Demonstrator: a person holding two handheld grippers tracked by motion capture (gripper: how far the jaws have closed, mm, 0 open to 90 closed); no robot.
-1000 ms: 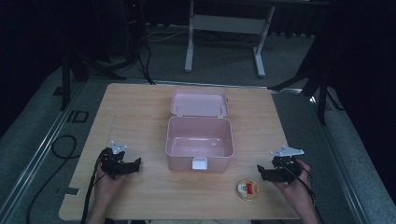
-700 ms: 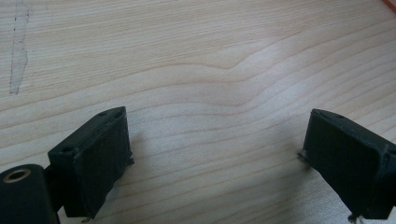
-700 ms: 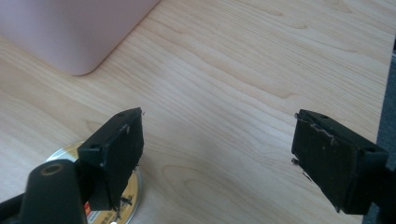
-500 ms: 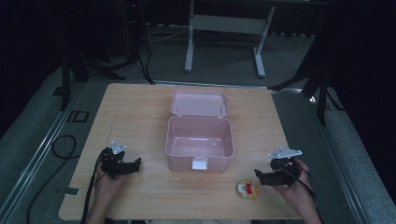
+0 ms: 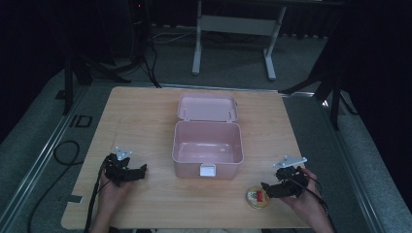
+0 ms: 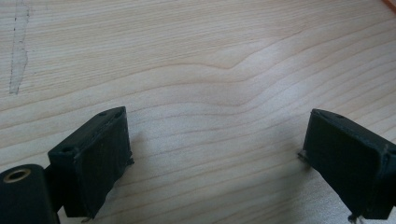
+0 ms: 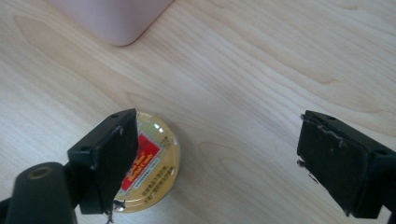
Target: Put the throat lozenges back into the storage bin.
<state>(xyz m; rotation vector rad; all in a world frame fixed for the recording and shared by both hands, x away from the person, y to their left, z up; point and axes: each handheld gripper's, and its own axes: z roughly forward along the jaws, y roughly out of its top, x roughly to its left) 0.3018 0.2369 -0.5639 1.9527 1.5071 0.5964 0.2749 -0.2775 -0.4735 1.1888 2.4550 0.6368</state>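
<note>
- So the little round tin (image 5: 257, 198), gold rim with a red and white label, is lying flat on the tabletop (image 5: 145, 116) near the front edge, off toward the right corner. In the right gripper view the tin (image 7: 156, 161) peeks out from behind one jaw, label facing up.
- The right hand-held gripper (image 5: 266, 189) is right at the tin, tips pointing at it. Its jaws have just been opening and now stand wide apart, released. From its own camera the right hand-held gripper (image 7: 217, 161) has one jaw over the tin's edge and the other well off to the side on bare wood, so nothing is pinched between them.
- Can't quite tell if that near jaw is actually touching the tin or just hanging over it.
- Just behind and to the left of the tin sits a pink box (image 5: 208, 150), open, inside looks bare. Its lid (image 5: 207, 108) is flipped back flat on the far side, and there's a white latch (image 5: 208, 170) on the front wall. A rounded corner of the pink box (image 7: 116, 18) shows up top in the right gripper view.
- Over on the other side of the box, the left hand-held gripper (image 5: 140, 171) rests low on the tabletop, well apart from the tin. Jaws spread wide there too, with plain wood grain between them in the left gripper view (image 6: 217, 149), holding nothing.
</note>
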